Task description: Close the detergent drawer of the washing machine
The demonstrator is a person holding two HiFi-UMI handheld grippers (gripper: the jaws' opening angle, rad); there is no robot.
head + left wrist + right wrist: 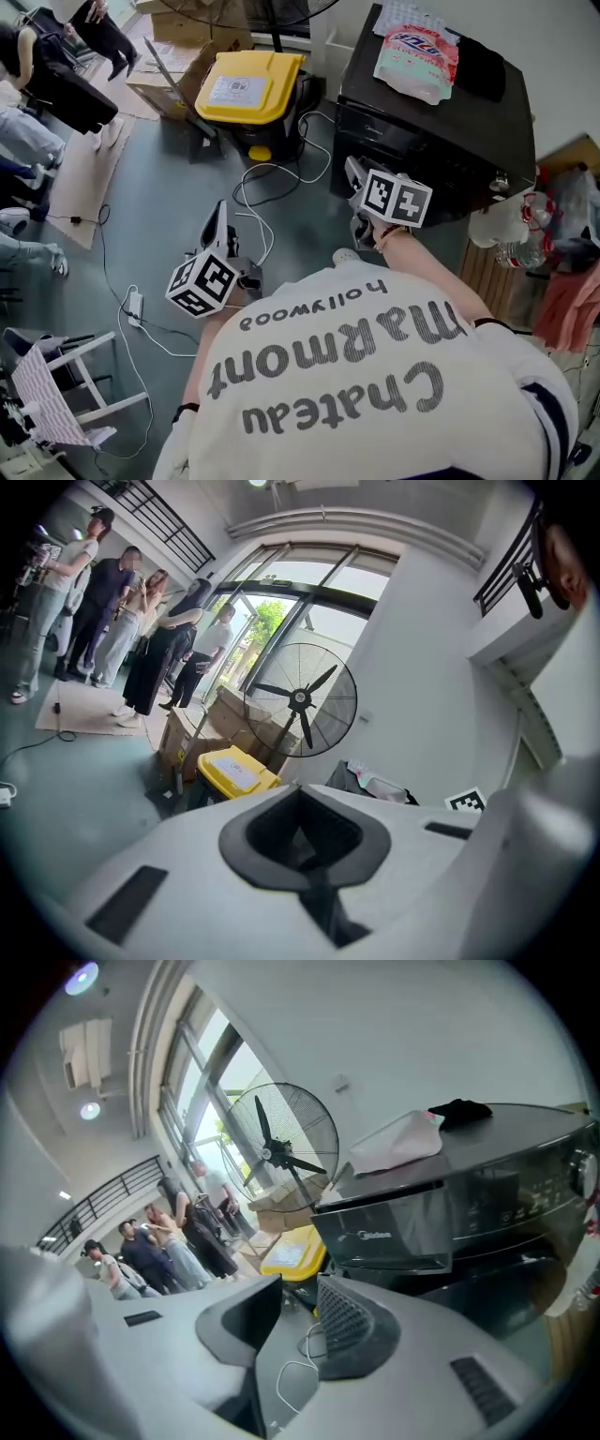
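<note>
The black washing machine [441, 103] stands at the upper right of the head view, with a pink detergent pouch [417, 52] on top. In the right gripper view its detergent drawer [389, 1232] sticks out of the front, dark and glossy. My right gripper [354, 171] hangs just in front of the machine, a little short of the drawer. Its jaws [300, 1302] are open with only floor and a cable showing between them. My left gripper [218, 216] is lower left over the floor, away from the machine. Its pads [302, 832] meet with nothing between them.
A yellow-lidded bin [248, 89] and cardboard boxes stand left of the machine, with white cables [272, 187] looping over the floor. A large fan [300, 700] stands behind the bin. Several people [122, 621] stand far left. Bottles and bags [516, 225] crowd the machine's right side.
</note>
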